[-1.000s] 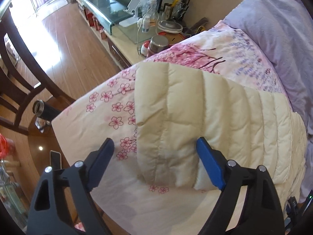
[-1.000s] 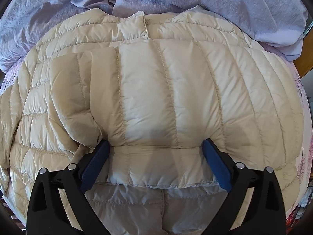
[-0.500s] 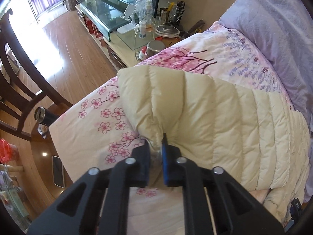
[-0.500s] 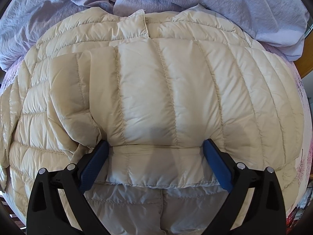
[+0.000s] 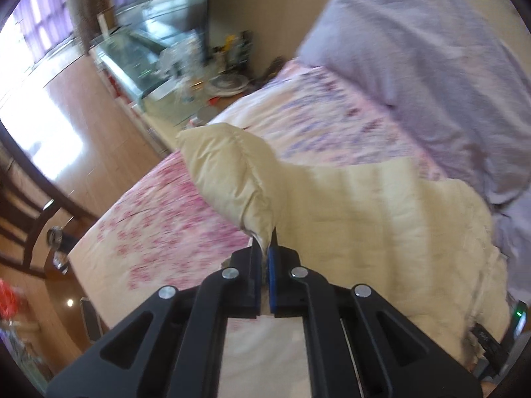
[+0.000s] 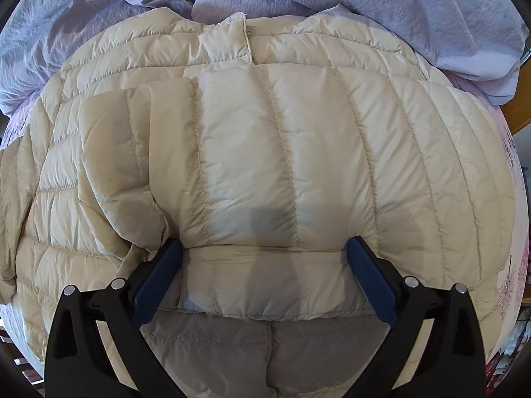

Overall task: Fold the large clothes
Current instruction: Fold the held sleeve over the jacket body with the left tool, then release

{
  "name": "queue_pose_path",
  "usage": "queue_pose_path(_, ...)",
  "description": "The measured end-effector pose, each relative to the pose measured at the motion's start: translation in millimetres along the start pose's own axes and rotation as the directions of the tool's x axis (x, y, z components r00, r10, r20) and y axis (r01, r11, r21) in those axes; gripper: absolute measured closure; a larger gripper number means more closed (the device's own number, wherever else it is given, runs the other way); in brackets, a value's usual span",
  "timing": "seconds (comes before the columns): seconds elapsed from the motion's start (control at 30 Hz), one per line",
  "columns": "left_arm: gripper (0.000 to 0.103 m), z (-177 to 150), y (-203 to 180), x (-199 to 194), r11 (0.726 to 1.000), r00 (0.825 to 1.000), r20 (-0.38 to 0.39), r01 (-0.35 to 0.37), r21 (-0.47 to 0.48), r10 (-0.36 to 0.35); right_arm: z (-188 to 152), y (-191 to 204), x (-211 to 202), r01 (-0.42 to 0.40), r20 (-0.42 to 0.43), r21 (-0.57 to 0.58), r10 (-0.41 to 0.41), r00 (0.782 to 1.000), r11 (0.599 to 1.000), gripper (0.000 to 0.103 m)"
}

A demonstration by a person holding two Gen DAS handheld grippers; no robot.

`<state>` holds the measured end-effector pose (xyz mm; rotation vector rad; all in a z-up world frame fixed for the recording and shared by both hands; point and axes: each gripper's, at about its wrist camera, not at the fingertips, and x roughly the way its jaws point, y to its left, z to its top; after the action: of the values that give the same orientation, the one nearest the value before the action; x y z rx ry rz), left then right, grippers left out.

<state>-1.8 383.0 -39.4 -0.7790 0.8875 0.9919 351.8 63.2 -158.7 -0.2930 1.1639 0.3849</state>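
Left wrist view: my left gripper is clamped on the edge of the cream down jacket, its two blue pads pressed together with a pinch of fabric between them. The gripped corner of the jacket stands lifted above the floral bedsheet, forming a puffed fold; the rest of the jacket lies flat on the sheet to the right. A lilac blanket is heaped at the far side of the bed. Beyond the bed's edge are a wooden floor and a low glass-topped cabinet bearing blurred small items.

Right wrist view: my right gripper hovers with its fingers spread wide apart, holding nothing, just above the jacket. Between the fingers lies the hem of a quilted panel folded over the jacket's body. The lilac blanket borders the jacket's collar end.
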Motion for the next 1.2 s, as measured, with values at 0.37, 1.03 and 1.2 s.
queue_pose_path(0.37, 0.100, -7.1, -138.5, -47.8, 0.942, 0.965, 0.023, 0.249, 0.227, -0.261, 7.6, -13.2, -21.6, 0.000, 0.019, -0.002, 0.000, 1.000, 1.000, 0.002)
queue_pose_path(1.03, 0.100, -117.5, -341.7, -62.9, 0.725, 0.873, -0.206, 0.484, 0.490, -0.442, -20.7, -104.6, -57.2, 0.034, 0.100, 0.125, -0.047, 0.994, 0.992, 0.002)
queue_pose_path(1.2, 0.100, -141.3, -370.1, -56.4, 0.695, 0.866, -0.252, 0.498, 0.519, -0.432, -34.3, -127.4, -54.0, 0.053, 0.092, 0.173, -0.070, 0.993, 0.983, 0.002)
